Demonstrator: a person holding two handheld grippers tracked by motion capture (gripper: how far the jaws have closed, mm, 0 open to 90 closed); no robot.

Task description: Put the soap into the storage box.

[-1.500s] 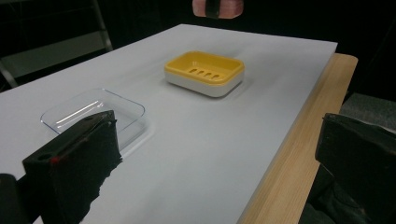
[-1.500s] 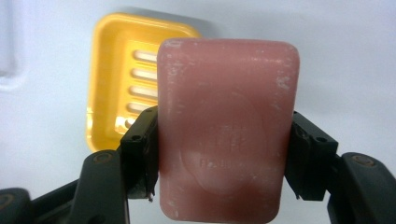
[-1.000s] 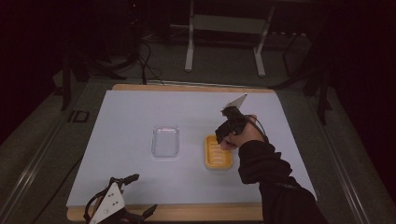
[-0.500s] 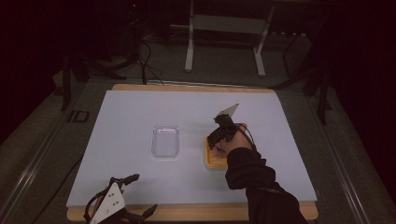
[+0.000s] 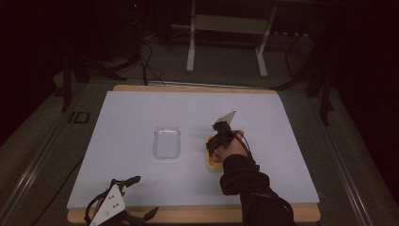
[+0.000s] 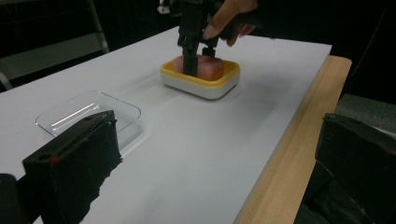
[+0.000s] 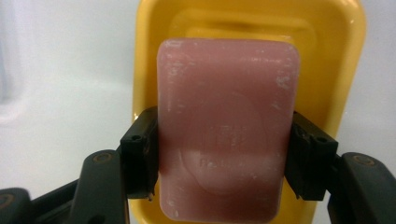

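From the high view, the right gripper (image 5: 217, 141) stands over the yellow soap dish (image 5: 212, 163), the clear tray (image 5: 166, 142) sitting bare beside it. In the left gripper view, the left gripper (image 6: 224, 154) idles, jaws wide apart. In the right gripper view, the jaws clamp the pink soap bar (image 7: 226, 126) by its sides over the dish; whether lifting out or setting down, I cannot tell.

We see right gripper (image 7: 219, 163): black jaws, blocky square pads (image 7: 140, 154), round screw hole on each jaw arm behind pads. Grey three-cornered plate (image 5: 227, 116) rises behind fingers; thin black cable (image 5: 244, 143) trails back over hand. Dark, rumpled long sleeve (image 5: 247, 181) behind hand. Left gripper (image 5: 123, 197): black curved jaws, white three-cornered plate (image 5: 109, 207) with small dots behind fingers.
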